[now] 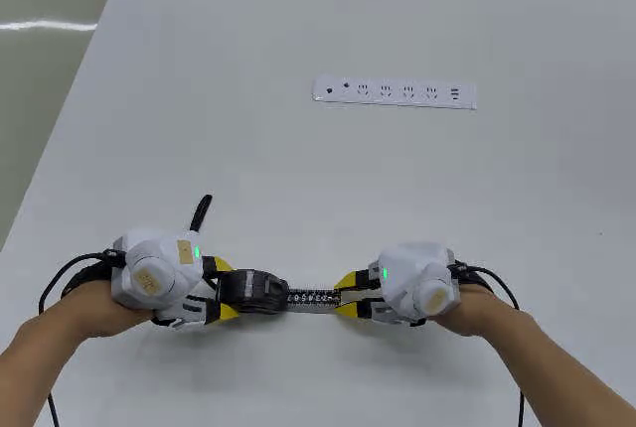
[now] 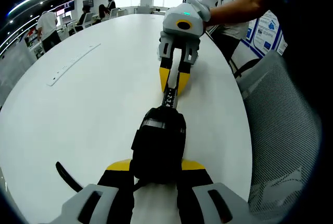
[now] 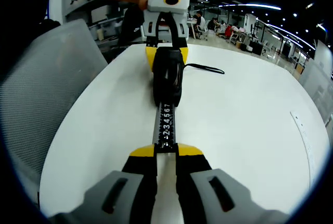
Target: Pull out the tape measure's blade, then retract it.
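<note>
Head view: a white table (image 1: 298, 169) is seen from above, and the tape measure (image 1: 253, 291) is held just above its near edge, between the two grippers. The black case is clamped by the jaws of the left gripper (image 1: 225, 290), whose yellow tips are pressed on both sides of it. A short length of the blade (image 1: 313, 298) is seen outside the case, and it is stretched straight toward the right gripper (image 1: 346, 296). The jaws of that gripper are closed on the end of the blade. Each gripper is held by a hand of the person, and the two grippers are pointed at each other along one line.

In the right gripper view, the numbers 2 to 7 are read on the blade between the yellow tips and the case. A thin black strap (image 1: 201, 212) is attached to the case and is laid on the table beside the left gripper. A white power strip (image 1: 395, 91) is placed flat farther back on the table, well apart from the grippers. In the gripper views a grey mesh chair (image 2: 281, 130) is seen beside the table.
</note>
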A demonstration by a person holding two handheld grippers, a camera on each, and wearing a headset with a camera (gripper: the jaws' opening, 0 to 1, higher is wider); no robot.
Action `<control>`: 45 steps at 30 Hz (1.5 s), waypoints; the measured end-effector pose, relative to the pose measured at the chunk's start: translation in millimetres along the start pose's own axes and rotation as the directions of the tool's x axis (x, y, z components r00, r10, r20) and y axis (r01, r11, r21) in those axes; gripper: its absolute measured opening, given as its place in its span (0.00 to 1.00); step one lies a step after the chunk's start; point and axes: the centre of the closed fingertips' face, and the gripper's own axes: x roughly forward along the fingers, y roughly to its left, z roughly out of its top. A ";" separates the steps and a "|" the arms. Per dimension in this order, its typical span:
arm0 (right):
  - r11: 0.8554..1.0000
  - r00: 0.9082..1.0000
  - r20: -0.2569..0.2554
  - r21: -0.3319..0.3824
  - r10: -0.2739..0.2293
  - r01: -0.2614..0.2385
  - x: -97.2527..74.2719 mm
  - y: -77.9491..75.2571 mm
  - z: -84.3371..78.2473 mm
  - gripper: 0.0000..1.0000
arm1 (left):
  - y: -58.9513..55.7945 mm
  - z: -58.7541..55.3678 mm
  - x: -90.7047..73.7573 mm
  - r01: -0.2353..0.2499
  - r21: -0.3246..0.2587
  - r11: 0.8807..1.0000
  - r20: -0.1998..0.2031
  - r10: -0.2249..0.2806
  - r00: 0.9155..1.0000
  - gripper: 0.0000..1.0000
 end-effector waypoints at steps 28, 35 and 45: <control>1.000 1.000 -0.031 0.017 -0.005 0.005 -24.8 2.1 -20.8 0.10 | -0.3 0.1 0.0 0.011 0.002 1.000 -0.005 -0.011 1.000 0.28; 1.000 0.999 -0.039 0.016 -0.008 0.008 -30.2 1.7 -25.8 0.10 | -0.4 -0.2 0.1 0.010 0.002 1.000 -0.007 -0.010 1.000 0.28; 1.000 0.999 -0.045 0.018 -0.015 0.016 -37.7 2.3 -32.2 0.11 | -0.5 -0.5 0.3 0.012 0.003 1.000 -0.016 -0.012 1.000 0.28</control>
